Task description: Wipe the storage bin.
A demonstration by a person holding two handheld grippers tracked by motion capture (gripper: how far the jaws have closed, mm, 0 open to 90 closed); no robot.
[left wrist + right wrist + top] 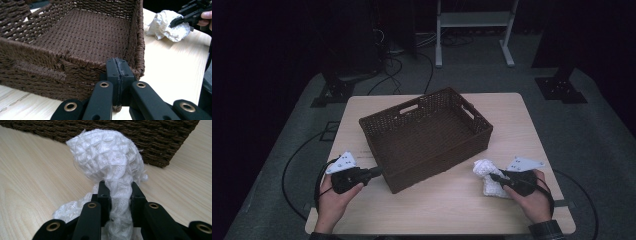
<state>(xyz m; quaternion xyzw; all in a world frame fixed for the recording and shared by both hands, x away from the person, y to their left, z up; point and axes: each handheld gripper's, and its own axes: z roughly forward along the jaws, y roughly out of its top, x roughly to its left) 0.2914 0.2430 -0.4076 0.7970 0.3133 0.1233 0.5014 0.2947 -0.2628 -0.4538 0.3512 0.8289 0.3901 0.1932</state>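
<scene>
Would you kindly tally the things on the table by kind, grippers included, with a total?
Woven brown basket: 1
White cloth: 1
Handheld grippers: 2, the left gripper shut at the basket's near corner, the right gripper shut on the cloth
Total: 4

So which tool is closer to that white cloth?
The right tool: it is clamped on the white cloth. The left tool is across the table, shut at the brown wicker basket's near corner.
</scene>
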